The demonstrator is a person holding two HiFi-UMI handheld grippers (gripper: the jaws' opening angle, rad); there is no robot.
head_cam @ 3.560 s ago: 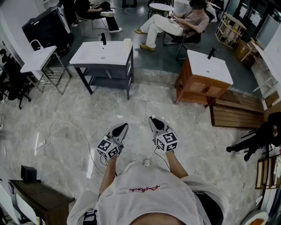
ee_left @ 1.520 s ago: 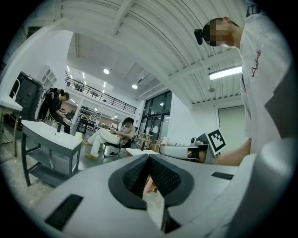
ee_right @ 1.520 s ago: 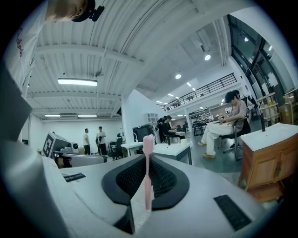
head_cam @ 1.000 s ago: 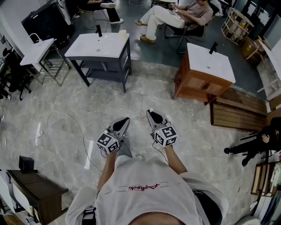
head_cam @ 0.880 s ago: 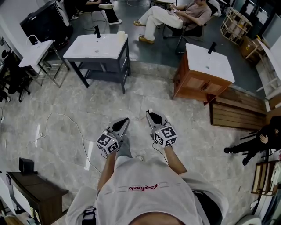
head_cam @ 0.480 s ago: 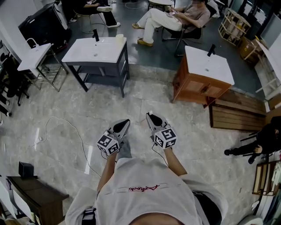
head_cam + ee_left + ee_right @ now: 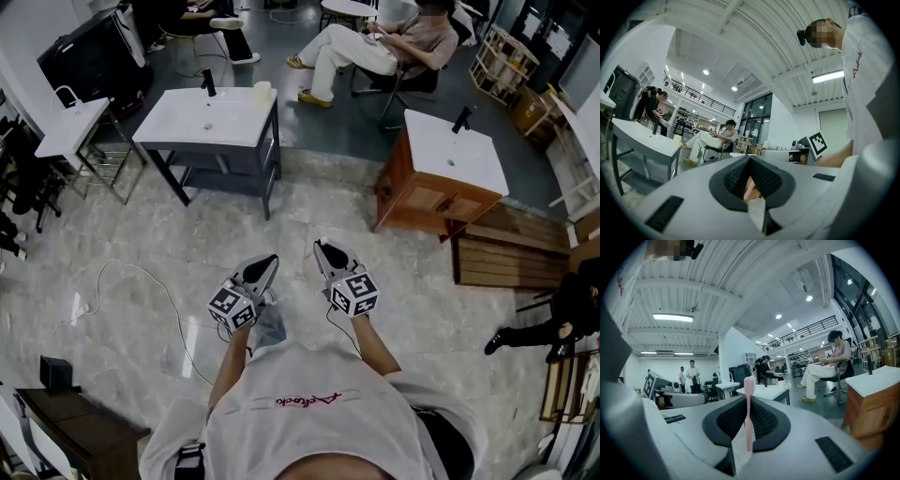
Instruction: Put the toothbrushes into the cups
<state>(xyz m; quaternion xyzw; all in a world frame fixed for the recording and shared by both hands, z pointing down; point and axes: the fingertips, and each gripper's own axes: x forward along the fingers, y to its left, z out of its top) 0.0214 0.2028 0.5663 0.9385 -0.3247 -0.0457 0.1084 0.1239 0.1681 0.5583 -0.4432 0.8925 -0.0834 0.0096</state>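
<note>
I carry both grippers level over a marble floor. My right gripper (image 7: 748,405) (image 7: 320,247) is shut on a pink toothbrush (image 7: 748,413) that stands upright between its pads. My left gripper (image 7: 751,164) (image 7: 268,261) is closed too, with a short pink piece (image 7: 749,186) that looks like a toothbrush end wedged between its pads. A cream cup (image 7: 263,90) (image 7: 677,138) stands at the far right corner of the white sink top (image 7: 211,117) on a dark frame, well ahead of both grippers.
A wooden cabinet with a white basin (image 7: 441,173) stands ahead on the right, with wooden pallets (image 7: 506,248) beside it. A seated person (image 7: 370,47) is behind the sinks. A white cable (image 7: 141,281) lies on the floor at left; a dark bench (image 7: 75,431) is near left.
The person has walked on across the floor and both grippers moved along with them. Their jaws and what they hold look the same.
</note>
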